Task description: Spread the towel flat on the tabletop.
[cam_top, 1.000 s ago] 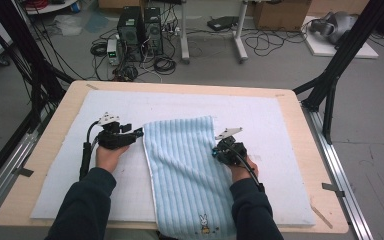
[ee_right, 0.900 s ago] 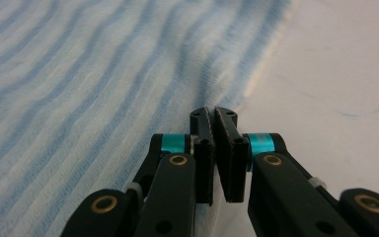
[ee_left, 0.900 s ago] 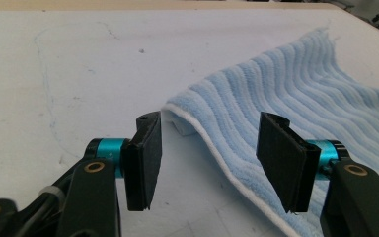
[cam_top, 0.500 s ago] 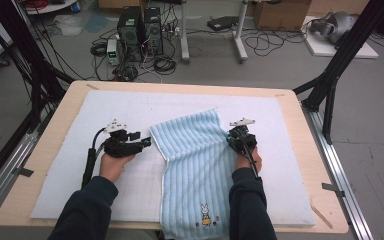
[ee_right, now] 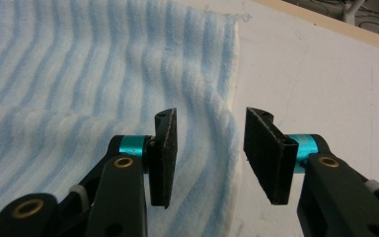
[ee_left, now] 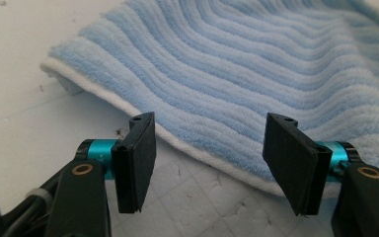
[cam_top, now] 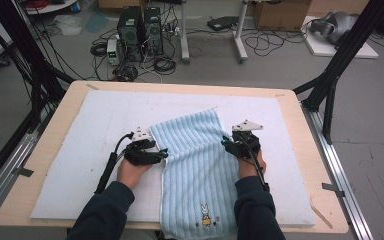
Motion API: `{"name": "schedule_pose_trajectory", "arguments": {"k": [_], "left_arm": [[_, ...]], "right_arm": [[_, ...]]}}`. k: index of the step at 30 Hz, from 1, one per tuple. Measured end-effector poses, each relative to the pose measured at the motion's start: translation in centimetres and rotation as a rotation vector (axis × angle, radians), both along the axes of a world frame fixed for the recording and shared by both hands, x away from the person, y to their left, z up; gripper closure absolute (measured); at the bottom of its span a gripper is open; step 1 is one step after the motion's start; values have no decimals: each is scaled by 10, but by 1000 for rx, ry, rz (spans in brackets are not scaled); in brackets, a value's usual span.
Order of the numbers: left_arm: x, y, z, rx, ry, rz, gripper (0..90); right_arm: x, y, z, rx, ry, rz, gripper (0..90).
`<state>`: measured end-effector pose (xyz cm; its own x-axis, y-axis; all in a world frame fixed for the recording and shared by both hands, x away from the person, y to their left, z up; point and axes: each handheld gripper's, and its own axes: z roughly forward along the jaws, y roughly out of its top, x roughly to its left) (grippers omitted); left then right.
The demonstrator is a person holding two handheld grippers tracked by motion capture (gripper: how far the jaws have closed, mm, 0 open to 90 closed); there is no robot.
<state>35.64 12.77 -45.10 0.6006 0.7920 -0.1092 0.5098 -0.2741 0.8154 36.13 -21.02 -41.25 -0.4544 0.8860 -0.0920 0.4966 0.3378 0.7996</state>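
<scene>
Both sets of jaws stand apart and hold nothing at the side edges of the striped blue towel (cam_top: pixel 196 170).

The right gripper (ee_right: pixel 209 148) has just been opening its jaws; they now straddle the towel's right hem without pressing it. The left gripper (ee_left: pixel 209 163) has also just spread a little wider, its jaws wide with the white-edged left hem lying just beyond their tips. The towel lies rumpled across the white mat (cam_top: pixel 80 150) on the surface, its near end with the rabbit motif (cam_top: pixel 205 216) hanging over the front edge. I judge the risk to be uneven grabs: one side pinching deeper than the other would skew the cloth, or the overhang's weight could drag it off.
</scene>
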Motion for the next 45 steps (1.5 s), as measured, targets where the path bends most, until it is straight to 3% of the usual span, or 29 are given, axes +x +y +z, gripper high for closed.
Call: {"name": "schedule_pose_trajectory", "arguments": {"k": [3, 4, 5, 6, 7, 8, 10, 12, 18, 22, 28, 31, 32, 34, 39, 42, 45], "left_arm": [[0, -7, 0, 82, 1, -1, 465], [-1, -10, 0, 103, -16, 6, 495], [-1, -10, 0, 109, -25, -6, 535], [-1, -10, 0, 106, -30, -25, 636], [-2, -11, 0, 110, -36, -45, 795], [-2, -12, 0, 125, -44, -45, 864], [0, -11, 0, 122, -43, -48, 875], [5, -4, 0, 132, -51, -16, 878], [25, 28, 1, 94, -21, 110, 878], [34, 37, 0, 64, -7, 142, 878], [52, 57, 3, 69, -12, 212, 879], [59, 71, 0, 39, 4, 261, 878], [61, 74, -1, 16, 22, 267, 878], [62, 75, 1, 27, -5, 259, 878], [61, 73, 1, -3, -8, 243, 847], [58, 73, 4, -43, -5, 244, 698], [52, 73, 9, -71, -6, 227, 552]], "right_arm": [[-5, -3, -1, 1, -1, 0, 556], [-5, -5, -2, 3, 0, -1, 556], [-6, -6, -2, 2, 0, -5, 556], [-7, -8, -2, 6, -2, -8, 556], [-8, -9, -2, 8, -2, -7, 555], [-9, -10, -1, 11, 1, -9, 551], [-11, -11, 0, 10, -4, 0, 551], [-13, -11, 2, 12, -8, 13, 552], [-21, -6, 4, -1, -3, 64, 553], [-24, -2, 0, -2, 4, 77, 557], [-28, 6, -6, 10, 28, 136, 557], [-31, 12, -8, 18, 40, 169, 554], [-31, 14, -8, 25, 44, 178, 553], [-31, 18, -10, 40, 56, 200, 551], [-27, 28, -17, 85, 132, 286, 539], [-27, 31, -20, 96, 146, 280, 503], [-29, 27, -13, 146, 87, 241, 506]]}}
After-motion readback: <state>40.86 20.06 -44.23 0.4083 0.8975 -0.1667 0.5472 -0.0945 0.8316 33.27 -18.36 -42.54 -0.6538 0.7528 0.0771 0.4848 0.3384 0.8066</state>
